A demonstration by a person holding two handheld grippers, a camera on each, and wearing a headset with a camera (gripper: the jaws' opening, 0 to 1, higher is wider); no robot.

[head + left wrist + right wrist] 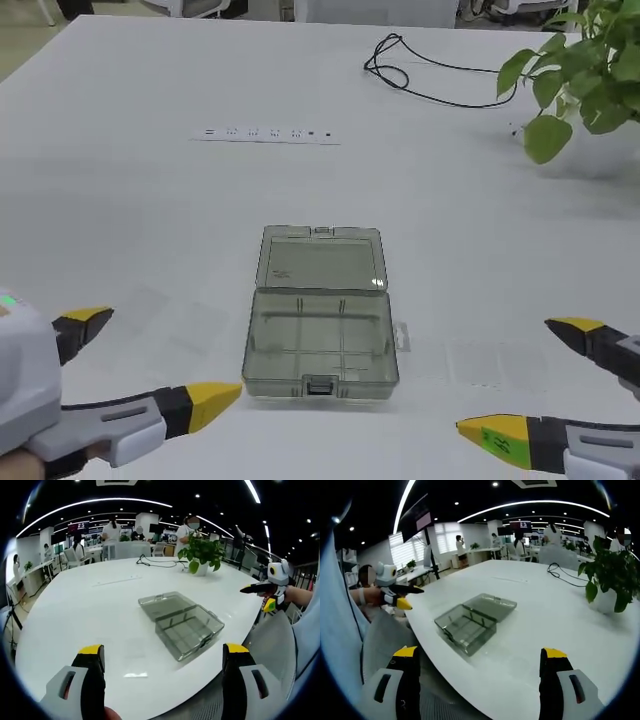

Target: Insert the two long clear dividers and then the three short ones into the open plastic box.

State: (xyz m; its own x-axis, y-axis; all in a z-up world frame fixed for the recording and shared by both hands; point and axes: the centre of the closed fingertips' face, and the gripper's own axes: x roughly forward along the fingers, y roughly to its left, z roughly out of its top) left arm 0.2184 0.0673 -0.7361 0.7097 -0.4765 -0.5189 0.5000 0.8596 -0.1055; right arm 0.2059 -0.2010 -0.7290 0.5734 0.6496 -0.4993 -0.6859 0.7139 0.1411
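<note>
The open plastic box (290,388) lies at 12 o'clock from the left gripper (165,353) and the right gripper (510,377); both have their jaws spread and empty. The faint clear dividers (495,362) at its 3 o'clock lie flat, so I think they may slip when pinched.

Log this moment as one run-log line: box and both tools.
box: lid open, on table | left tool: open, empty, left of box | right tool: open, empty, right of box | contact: none
</note>
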